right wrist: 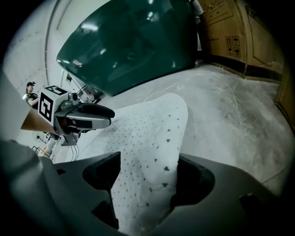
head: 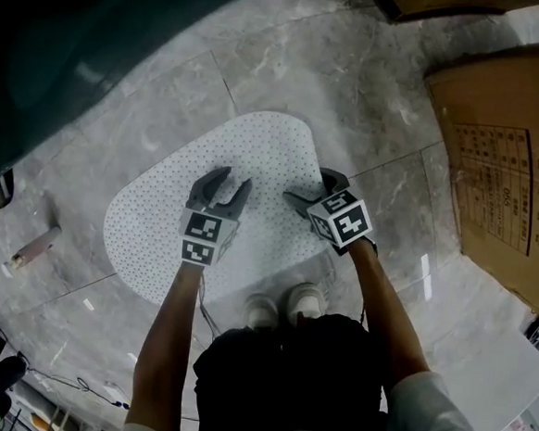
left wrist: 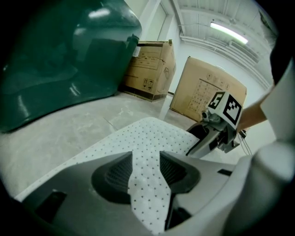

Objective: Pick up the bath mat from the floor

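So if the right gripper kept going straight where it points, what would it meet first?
Most likely the bath mat, flat on the floor ahead of the open right gripper; the gap is unclear.

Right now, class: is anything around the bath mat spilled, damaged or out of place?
Nothing looks spilled or torn. The bath mat lies flat but askew to the joints of the floor tiles, and a small pinkish object lies loose to its left.

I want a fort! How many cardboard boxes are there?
2. One big brown cardboard box sits right of the white dotted bath mat; another peeks in at the top. More may be hidden.
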A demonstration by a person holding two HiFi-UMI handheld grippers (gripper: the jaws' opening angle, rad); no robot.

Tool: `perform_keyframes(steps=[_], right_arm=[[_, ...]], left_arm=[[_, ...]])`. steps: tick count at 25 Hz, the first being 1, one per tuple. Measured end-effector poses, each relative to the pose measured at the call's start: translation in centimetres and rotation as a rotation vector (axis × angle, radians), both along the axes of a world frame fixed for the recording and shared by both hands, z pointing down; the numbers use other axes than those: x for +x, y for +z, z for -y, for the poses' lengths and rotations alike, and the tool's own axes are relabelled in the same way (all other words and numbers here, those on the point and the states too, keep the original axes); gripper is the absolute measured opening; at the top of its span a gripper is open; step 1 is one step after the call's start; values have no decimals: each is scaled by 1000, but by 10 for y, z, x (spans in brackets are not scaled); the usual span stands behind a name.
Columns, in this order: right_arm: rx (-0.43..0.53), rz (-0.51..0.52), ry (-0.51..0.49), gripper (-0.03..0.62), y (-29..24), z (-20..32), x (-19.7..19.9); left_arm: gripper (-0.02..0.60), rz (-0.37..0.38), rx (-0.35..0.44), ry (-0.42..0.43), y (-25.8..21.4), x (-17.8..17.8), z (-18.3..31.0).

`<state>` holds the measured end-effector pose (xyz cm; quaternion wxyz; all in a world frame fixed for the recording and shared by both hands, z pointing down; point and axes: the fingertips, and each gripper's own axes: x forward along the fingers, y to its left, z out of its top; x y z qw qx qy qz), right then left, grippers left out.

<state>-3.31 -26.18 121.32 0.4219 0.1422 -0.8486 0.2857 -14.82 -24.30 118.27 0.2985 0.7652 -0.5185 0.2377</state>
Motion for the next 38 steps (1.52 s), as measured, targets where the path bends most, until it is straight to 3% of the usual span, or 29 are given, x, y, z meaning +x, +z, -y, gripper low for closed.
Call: perform_keyframes(steps=[8,12,17,23,30,38], right_arm=[[-56,45,-99,329,0,-50,-56],[-36,24,-104,201,4,-53,-66],[-140,36,-26,56,5,-44,-53],[-249,80,11,37,-26,-46,-55],[-282,124,-7,35,-129,-50,-61],[-264,99,-13,34,-271,-69,-29]], left_arm=[[181,20,12,-45,-7,-27,-14],[181,36,39,-74,-10,-46,-13],[181,40,15,-99,-20,-54,-18],[181,46,-8,-122,-59,-54,-32],[178,8,-87,-156,-141,-48,-64],[87,-11,-143,-176,-260,-35,-107]])
